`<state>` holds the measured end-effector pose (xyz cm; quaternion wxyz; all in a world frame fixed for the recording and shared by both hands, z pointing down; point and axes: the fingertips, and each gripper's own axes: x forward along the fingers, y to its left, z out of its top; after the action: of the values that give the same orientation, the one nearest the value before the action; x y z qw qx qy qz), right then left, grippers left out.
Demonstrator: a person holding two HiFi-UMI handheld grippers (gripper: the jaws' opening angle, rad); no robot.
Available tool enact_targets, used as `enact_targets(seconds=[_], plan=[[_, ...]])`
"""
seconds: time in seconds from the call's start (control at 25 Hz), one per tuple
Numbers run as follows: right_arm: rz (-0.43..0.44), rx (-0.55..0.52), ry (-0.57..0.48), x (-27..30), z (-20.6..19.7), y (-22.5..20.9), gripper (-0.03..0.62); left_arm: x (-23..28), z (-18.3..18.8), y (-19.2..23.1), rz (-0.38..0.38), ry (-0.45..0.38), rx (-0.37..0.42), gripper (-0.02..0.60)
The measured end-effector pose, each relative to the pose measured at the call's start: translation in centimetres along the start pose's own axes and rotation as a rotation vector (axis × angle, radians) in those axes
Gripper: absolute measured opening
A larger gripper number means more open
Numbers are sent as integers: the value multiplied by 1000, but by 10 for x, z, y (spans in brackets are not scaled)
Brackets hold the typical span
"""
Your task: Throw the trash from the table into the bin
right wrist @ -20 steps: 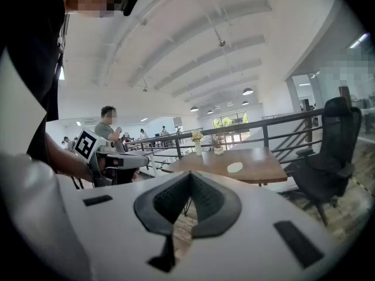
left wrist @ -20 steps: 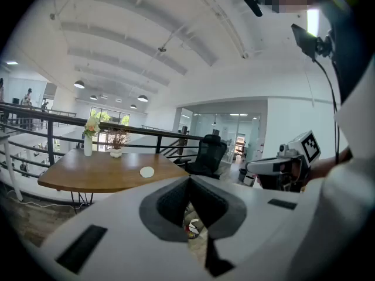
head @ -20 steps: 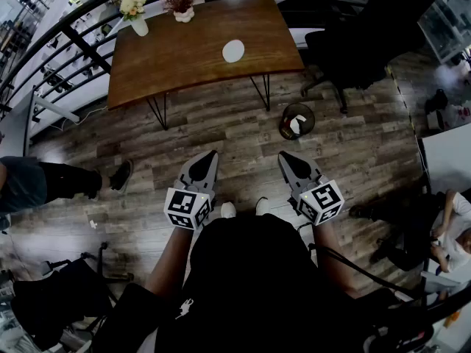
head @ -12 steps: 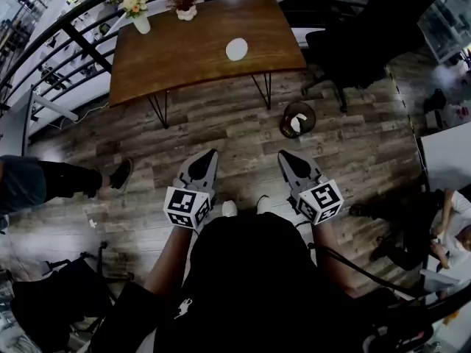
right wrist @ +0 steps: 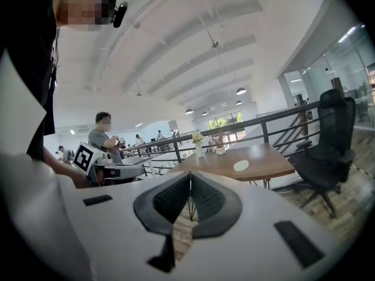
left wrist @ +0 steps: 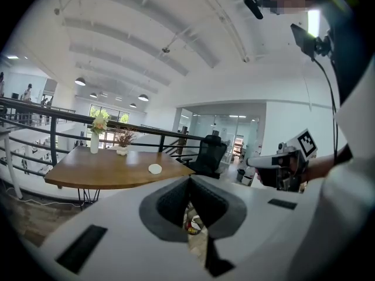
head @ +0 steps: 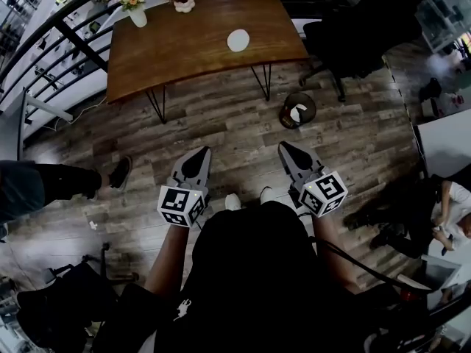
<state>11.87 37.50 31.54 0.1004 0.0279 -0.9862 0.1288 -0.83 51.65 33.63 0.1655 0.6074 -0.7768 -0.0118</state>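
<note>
Wooden table (head: 184, 50) stands well ahead, with a white, roundish piece of trash (head: 238, 40) lying flat right of its centre. Nearly round, it shows no clear long axis or pointing direction. It is probably light and crushable; pinch across its edge. The bin (head: 297, 112) sits on the floor by the table's right legs. Left gripper (head: 199, 153) and right gripper (head: 287, 149) are both closed tight and hold nothing.

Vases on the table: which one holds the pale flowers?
The tall slim white vase at the table's far left corner; the squat white pot to its right holds dark reddish dried stems.
</note>
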Motion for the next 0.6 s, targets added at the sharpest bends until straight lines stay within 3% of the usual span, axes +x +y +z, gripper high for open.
enact_targets(seconds=[0.28, 0.6], plan=[[-17, -39, 41, 8, -8, 19, 12, -17, -11, 24, 23, -8, -42, 12], [-11, -76, 67, 25, 2, 33, 12, -16, -11, 29, -21, -31, -73, 12]])
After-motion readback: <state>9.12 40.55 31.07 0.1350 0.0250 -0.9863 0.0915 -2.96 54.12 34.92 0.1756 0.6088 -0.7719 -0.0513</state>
